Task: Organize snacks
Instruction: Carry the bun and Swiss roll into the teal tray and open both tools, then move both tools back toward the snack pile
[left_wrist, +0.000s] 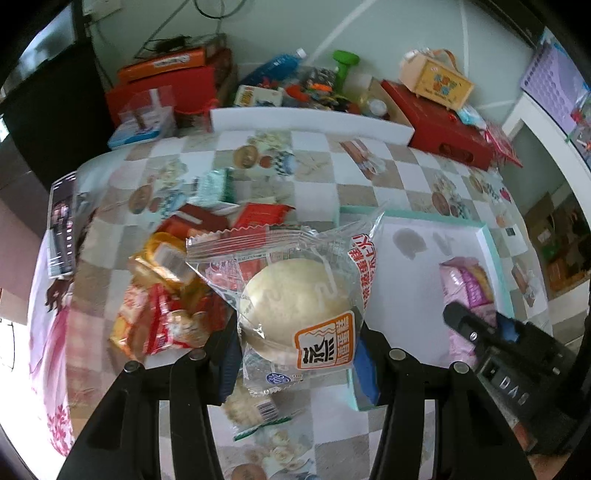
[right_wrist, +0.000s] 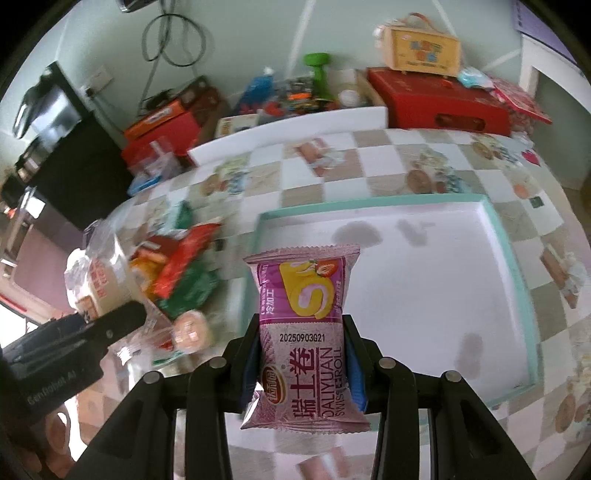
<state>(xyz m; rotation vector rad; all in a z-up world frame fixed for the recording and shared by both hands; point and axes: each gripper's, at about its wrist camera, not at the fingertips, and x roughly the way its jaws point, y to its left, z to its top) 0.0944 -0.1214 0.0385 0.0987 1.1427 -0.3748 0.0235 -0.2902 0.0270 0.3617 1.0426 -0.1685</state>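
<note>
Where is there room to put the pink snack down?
Inside the shallow white tray with the teal rim, the floor is bare. The checkered tablecloth behind it, up to the long white box, is free too. The heap of colourful snack packets to its left is crowded.

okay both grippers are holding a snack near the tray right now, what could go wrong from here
1. The left gripper pinches the steamed bun pack across the soft bun; squeezing could squash it.
2. The right gripper holds the pink Swiss roll pack above the teal-rimmed tray; both grippers sit close together, so they might collide.
</note>
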